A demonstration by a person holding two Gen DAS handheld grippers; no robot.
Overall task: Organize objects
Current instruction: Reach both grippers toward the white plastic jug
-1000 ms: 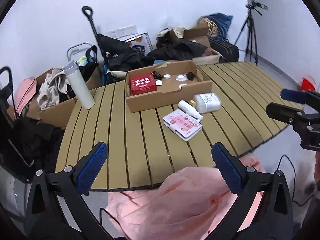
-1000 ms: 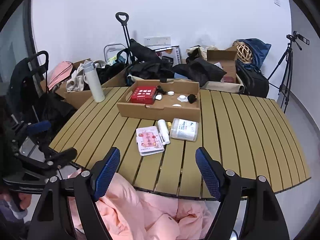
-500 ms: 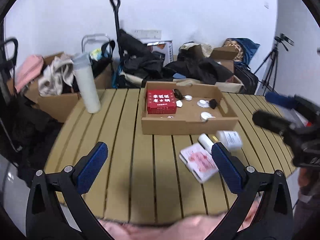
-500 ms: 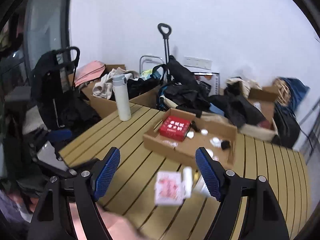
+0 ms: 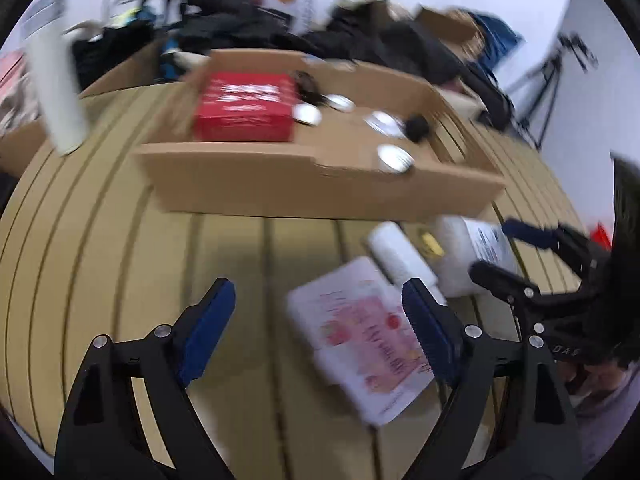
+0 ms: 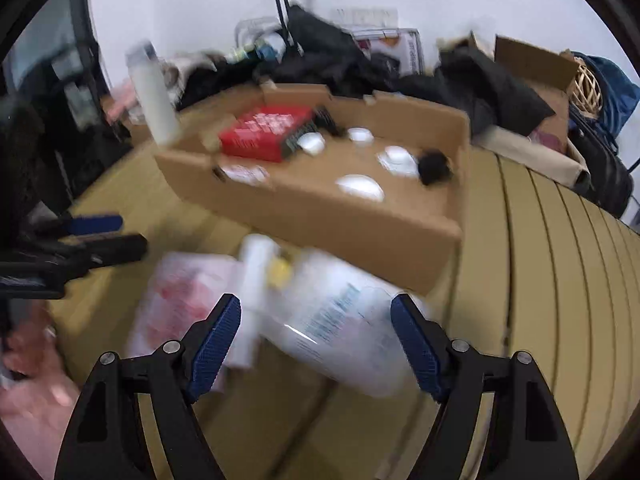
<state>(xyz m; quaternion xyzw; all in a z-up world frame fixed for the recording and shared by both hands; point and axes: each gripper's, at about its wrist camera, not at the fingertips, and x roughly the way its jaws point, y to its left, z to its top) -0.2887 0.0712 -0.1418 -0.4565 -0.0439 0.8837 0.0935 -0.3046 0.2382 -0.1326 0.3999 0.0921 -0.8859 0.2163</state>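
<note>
A shallow cardboard tray [image 5: 320, 188] [image 6: 328, 216] on the slatted table holds a red box [image 5: 244, 106] [image 6: 264, 132] and several small white lids. In front of it lie a pink-and-white packet [image 5: 360, 344] [image 6: 184, 296], a white tube [image 5: 400, 258] [image 6: 254, 276] and a white jar [image 5: 472, 252] [image 6: 340, 324] on its side. My left gripper [image 5: 318, 332] is open just above the table, its right finger over the packet. My right gripper [image 6: 316, 340] is open, low over the jar, which lies between its fingers. Both views are blurred.
A tall white flask [image 5: 56, 92] [image 6: 154, 96] stands at the table's left rear. Boxes, dark bags and clothes crowd behind the table [image 5: 100, 240]. A tripod [image 5: 556, 72] stands at the right by the wall. Pink fabric [image 6: 36, 396] lies off the near edge.
Both grippers have moved forward and down over the table, from beyond its near edge to close above the packet, tube and jar. Both stay open. The objects have not moved.
</note>
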